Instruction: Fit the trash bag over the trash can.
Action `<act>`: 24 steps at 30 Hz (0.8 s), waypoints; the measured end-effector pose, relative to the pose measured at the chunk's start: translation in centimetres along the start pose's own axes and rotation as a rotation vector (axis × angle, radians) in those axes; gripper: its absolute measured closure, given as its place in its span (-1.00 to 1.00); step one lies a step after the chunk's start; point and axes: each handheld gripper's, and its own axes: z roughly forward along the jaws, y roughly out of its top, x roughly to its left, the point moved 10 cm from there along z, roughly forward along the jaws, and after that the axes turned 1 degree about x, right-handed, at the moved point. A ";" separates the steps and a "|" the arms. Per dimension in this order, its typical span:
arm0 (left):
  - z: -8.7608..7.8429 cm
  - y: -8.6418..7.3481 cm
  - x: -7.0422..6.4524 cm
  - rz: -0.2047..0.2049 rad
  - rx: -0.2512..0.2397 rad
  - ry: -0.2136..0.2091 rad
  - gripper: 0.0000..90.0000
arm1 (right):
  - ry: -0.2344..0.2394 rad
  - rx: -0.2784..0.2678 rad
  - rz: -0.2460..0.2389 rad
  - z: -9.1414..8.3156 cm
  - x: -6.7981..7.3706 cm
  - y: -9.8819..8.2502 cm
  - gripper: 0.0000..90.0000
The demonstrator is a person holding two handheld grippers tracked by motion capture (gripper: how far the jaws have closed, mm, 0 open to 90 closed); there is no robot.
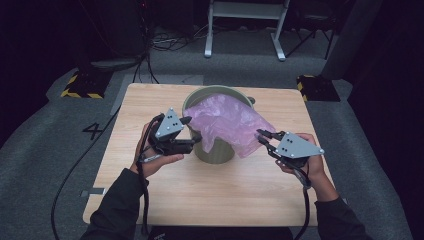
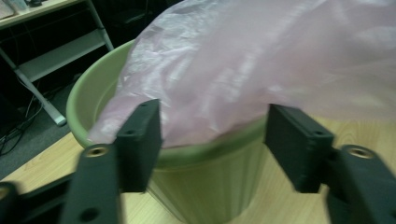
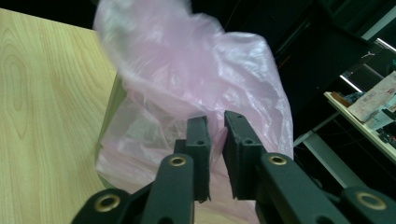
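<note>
Bin (image 1: 215,150) – ribbed green plastic, sitting mid-table; crinkly pink bag (image 1: 232,122) spilling over its right rim. Left gripper (image 1: 189,128) spreading wide, right gripper (image 1: 260,137) pinching bag.

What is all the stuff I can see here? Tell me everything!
bin: one, green, on the table's middle, standing upright.
bag: one, thin pink plastic, partly in the bin, spilling over its rim toward the right gripper.
table: one, light wood, on grey carpet.
hazard blocks: two, black with yellow stripes, on the floor beyond the table's far corners.
white frame: one, on the floor at the back.
cables: several, dark, on the floor at the back.
left gripper: one, black, jaws open beside the bin's rim, nothing pinched.
right gripper: one, black, jaws nearly closed on a fold of the bag.
hands: two, dark sleeves, one on each gripper.
</note>
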 end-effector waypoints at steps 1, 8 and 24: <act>-0.3 0.0 -0.2 0.004 -0.007 0.002 -0.40 | -0.002 0.000 -0.001 0.0 0.0 0.1 0.85; -2.3 -0.1 -1.5 0.004 -0.059 -0.028 -0.61 | -0.012 0.003 0.001 0.2 0.0 0.6 0.92; -3.5 1.9 -4.7 0.037 -0.125 -0.010 -0.57 | 0.017 0.020 -0.020 0.7 1.1 0.8 0.92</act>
